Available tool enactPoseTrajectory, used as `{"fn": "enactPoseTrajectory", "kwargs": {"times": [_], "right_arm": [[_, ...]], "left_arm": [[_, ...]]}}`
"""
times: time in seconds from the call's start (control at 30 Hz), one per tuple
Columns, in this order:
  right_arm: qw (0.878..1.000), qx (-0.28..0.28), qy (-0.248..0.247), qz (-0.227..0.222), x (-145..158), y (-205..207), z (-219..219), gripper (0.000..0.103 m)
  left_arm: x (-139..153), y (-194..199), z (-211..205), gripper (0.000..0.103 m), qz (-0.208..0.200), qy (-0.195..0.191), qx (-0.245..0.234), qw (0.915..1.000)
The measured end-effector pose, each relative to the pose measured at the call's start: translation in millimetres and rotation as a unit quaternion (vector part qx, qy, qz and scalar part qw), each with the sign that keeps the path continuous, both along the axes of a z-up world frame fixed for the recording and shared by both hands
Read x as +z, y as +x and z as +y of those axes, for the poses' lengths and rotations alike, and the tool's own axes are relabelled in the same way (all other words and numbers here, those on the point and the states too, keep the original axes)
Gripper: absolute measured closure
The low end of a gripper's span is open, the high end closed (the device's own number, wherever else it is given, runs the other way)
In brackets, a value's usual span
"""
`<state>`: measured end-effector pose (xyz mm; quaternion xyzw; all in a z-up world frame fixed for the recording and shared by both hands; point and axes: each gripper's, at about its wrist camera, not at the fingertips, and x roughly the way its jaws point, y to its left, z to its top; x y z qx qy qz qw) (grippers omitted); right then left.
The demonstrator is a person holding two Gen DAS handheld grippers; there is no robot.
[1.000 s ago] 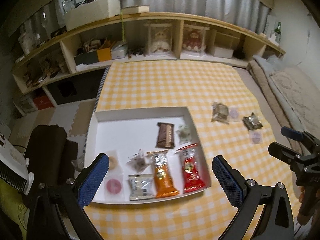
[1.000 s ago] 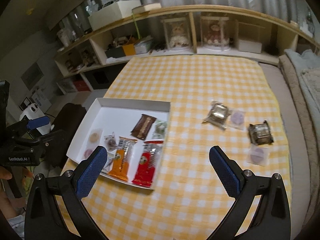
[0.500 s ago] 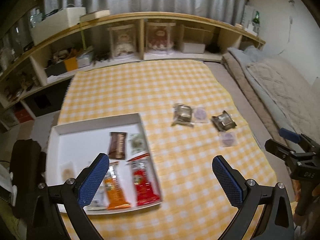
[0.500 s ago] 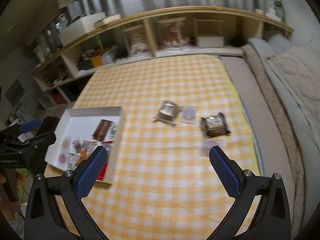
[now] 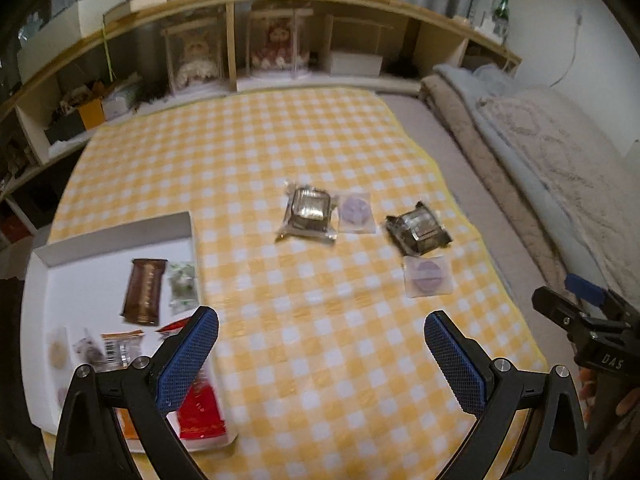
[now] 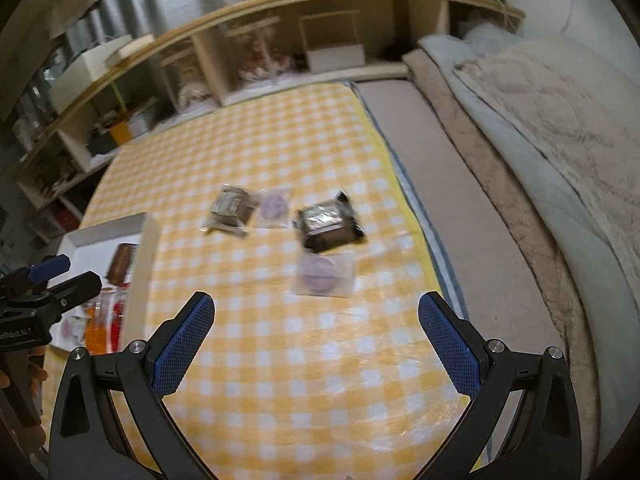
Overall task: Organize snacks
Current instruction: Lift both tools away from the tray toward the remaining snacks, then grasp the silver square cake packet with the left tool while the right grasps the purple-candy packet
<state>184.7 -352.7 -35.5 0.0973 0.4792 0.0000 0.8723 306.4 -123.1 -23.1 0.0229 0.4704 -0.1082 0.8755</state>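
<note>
Cloth (image 5: 320, 152) yellow-and-white check. Tray (image 5: 100, 248) at left white, with brown bar (image 5: 144, 297), orange packet (image 5: 120, 350), red packet (image 5: 200, 414). Centre: two dark foil packs (image 5: 310, 212), two pale purple discs (image 5: 355, 209). Gripper pads (image 5: 188, 360) blue, frames black.

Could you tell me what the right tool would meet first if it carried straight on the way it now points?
Probably the clear packet with the purple round sweet, lying on the yellow checked cloth ahead of the open right tool; depth is uncertain, and nothing else lies between.
</note>
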Motion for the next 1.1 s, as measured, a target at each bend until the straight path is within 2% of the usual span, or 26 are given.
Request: {"fn": "enactPoseTrajectory", "kwargs": {"times": [0.3, 0.47, 0.67, 0.87, 0.93, 1.1], "right_arm": [[0.998, -0.042, 0.032, 0.031, -64.0, 20.9, -24.6, 0.000], [0.999, -0.037, 0.009, 0.035, -88.5, 41.1, -18.2, 0.000], [0.999, -0.001, 0.009, 0.054, -119.9, 66.1, -0.3, 0.000], [0.996, 0.004, 0.017, 0.083, -147.9, 92.6, 13.4, 0.000], [0.995, -0.004, 0.020, 0.094, -154.5, 98.1, 13.8, 0.000], [0.993, -0.037, 0.028, 0.106, -158.6, 101.3, 11.3, 0.002]], "left_arm": [[-68.1, 88.1, -16.6, 0.000, 0.028, 0.003, 0.004, 0.9996], [-91.8, 138.2, -29.0, 0.000, 0.029, -0.006, -0.013, 0.9995], [-118.5, 196.9, -35.3, 0.000, 0.026, 0.003, -0.019, 0.9995], [-148.3, 248.8, -32.6, 0.000, 0.067, 0.011, -0.007, 0.9977], [-160.4, 265.2, -31.6, 0.004, 0.089, 0.017, 0.001, 0.9958], [-178.2, 287.8, -41.6, 0.014, 0.105, 0.040, -0.004, 0.9936]]}}
